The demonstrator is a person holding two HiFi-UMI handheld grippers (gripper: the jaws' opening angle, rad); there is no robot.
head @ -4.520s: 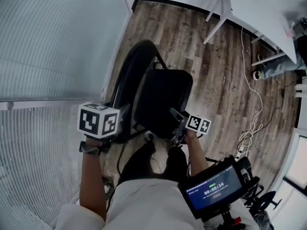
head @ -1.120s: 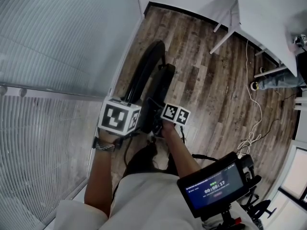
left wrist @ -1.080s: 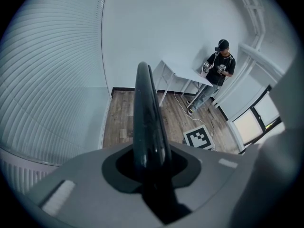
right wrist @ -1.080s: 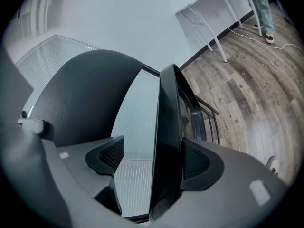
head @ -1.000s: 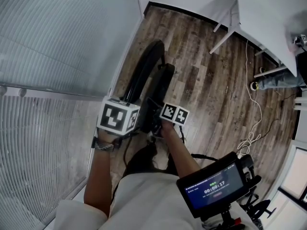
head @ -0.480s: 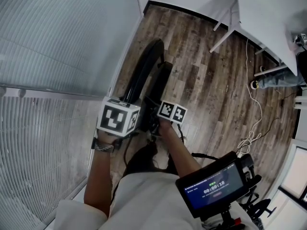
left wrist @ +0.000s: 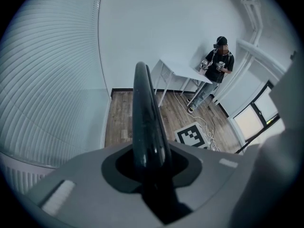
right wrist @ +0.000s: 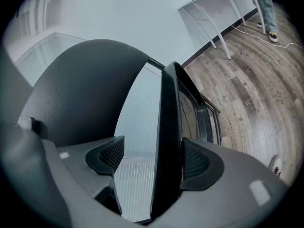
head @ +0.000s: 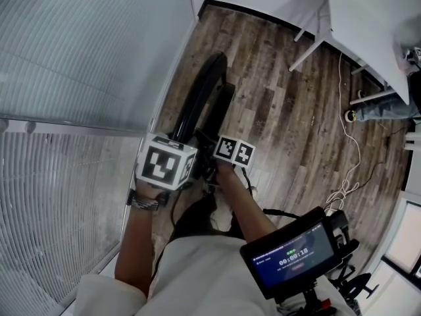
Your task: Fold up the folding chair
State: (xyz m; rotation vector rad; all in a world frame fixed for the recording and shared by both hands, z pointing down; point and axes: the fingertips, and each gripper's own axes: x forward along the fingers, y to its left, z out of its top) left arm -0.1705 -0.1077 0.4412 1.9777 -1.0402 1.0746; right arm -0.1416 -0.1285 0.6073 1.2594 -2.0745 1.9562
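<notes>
The chair (head: pixel 205 101) stands nearly flat on the floor (head: pixel 276 110) at the person's twelve o'clock, with the wall (head: pixel 99 58) at its nine o'clock. The left gripper (left wrist: pixel 149 167) grips the back (left wrist: pixel 142 108) narrowly; its jaws have just eased a touch wider. The right gripper (right wrist: pixel 154 163) gapes round the seat (right wrist: pixel 168 127), only the three o'clock pad touching. I'd steady the back and push the seat home evenly.
</notes>
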